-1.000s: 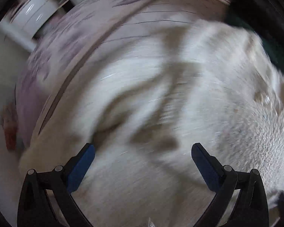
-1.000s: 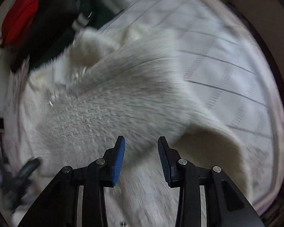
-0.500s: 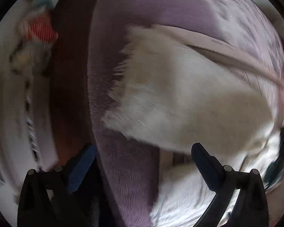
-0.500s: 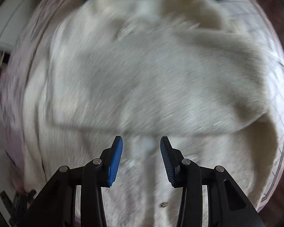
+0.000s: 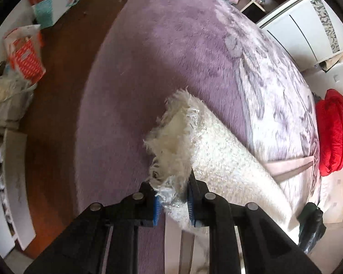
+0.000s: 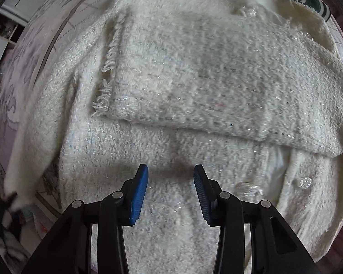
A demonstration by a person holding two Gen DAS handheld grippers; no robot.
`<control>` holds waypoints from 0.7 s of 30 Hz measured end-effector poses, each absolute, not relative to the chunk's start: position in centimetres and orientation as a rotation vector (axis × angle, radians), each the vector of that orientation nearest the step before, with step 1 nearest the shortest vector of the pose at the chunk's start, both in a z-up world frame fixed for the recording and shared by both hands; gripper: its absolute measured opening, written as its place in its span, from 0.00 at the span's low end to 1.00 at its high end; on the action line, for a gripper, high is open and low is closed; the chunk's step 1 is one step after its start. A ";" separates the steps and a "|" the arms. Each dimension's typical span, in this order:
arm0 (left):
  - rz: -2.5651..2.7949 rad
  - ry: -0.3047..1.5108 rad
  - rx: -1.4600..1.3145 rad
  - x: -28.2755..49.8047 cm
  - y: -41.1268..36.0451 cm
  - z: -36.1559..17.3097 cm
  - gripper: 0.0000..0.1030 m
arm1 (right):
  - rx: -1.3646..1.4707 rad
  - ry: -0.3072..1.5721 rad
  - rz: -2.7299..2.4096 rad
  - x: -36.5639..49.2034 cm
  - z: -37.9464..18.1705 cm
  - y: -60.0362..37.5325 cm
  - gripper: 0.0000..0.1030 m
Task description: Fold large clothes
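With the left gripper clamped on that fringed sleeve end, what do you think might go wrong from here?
1. The left gripper, whose jaws have just closed, pinches only the frayed cuff of the cream jacket; the loose fringe may slip out.
2. The right gripper hangs open above the jacket, pinning nothing, so pulling the sleeve may drag the folded panel askew.

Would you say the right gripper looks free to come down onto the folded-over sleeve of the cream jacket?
Probably yes: the right gripper is open and empty above the cream jacket, and nothing covers the folded-over sleeve.
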State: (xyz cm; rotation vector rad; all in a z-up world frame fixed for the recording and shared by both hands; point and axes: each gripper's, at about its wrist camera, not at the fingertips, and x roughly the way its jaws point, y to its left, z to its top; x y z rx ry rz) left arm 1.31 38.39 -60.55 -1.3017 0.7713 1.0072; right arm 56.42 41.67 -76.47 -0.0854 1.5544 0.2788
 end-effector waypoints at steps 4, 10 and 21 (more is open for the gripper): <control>0.881 0.752 -1.377 1.4 40.9 -62.9 0.41 | -0.051 1.577 0.259 54.8 -76.5 41.3 0.42; 0.966 0.783 -1.304 3.6 40.6 -61.9 0.27 | 0.000 1.590 0.244 56.1 -77.3 42.1 0.61; 0.938 0.890 -0.553 14.2 34.1 -48.5 0.12 | -0.322 1.466 -0.004 57.1 -75.9 44.7 0.82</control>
